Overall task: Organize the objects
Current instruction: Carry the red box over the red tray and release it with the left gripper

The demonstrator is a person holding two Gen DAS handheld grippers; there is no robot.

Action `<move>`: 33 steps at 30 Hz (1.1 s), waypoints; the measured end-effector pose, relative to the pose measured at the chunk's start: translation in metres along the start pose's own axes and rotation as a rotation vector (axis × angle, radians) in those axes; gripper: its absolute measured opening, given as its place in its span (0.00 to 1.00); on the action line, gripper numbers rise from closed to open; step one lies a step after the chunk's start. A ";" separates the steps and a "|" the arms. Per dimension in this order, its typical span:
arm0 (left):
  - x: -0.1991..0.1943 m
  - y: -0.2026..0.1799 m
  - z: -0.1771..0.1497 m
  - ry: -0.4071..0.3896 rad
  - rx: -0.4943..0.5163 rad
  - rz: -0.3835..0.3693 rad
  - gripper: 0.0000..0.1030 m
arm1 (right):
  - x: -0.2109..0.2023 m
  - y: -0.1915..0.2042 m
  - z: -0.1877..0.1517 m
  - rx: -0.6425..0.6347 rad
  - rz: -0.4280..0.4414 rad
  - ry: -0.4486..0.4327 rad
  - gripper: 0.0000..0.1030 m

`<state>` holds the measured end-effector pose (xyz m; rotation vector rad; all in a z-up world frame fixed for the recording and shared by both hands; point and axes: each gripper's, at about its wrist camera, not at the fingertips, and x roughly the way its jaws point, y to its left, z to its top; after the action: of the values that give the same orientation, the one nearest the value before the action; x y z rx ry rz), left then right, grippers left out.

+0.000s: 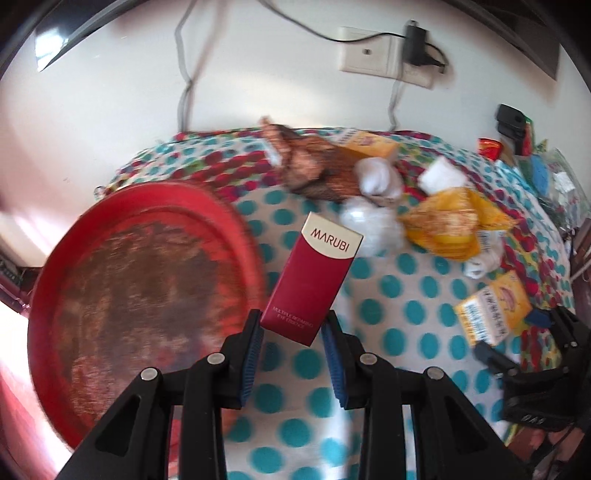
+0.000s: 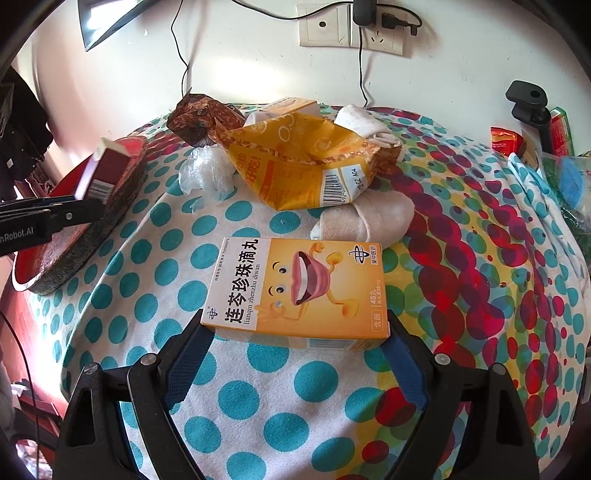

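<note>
My left gripper point(image 1: 293, 326) is shut on a dark red MARUBI box point(image 1: 314, 277) and holds it above the cloth beside the round red tray point(image 1: 66, 258). The same box point(image 2: 103, 170) shows in the right wrist view, held over the tray's point(image 2: 74, 254) edge. My right gripper point(image 2: 295, 332) is shut on a yellow medicine box point(image 2: 299, 291) with a cartoon mouth, at the level of the dotted cloth point(image 2: 258, 398). That box also shows in the left wrist view point(image 1: 491, 306).
A pile lies at the back: a brown wrapper point(image 2: 199, 114), a yellow snack bag point(image 2: 295, 158), white socks point(image 2: 369, 218), clear plastic point(image 2: 203, 173) and another yellow box point(image 1: 369, 142). More packets point(image 2: 554, 162) and a black clamp point(image 2: 528, 99) are at the right. Wall sockets point(image 2: 347, 26) with cables are behind.
</note>
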<state>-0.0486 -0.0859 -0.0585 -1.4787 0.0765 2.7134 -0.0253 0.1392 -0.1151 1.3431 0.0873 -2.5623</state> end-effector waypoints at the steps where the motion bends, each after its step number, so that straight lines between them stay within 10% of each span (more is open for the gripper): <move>1: -0.001 0.007 -0.001 0.000 -0.012 0.014 0.32 | 0.000 0.000 0.000 0.000 0.000 0.001 0.85; 20: 0.003 0.190 -0.026 0.049 -0.298 0.231 0.32 | 0.005 0.004 -0.004 -0.014 -0.045 0.025 0.85; 33: 0.020 0.246 -0.042 0.098 -0.371 0.285 0.32 | 0.009 0.007 -0.003 -0.024 -0.068 0.043 0.85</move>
<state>-0.0409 -0.3341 -0.0936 -1.8220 -0.2457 3.0026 -0.0263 0.1310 -0.1236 1.4096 0.1738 -2.5797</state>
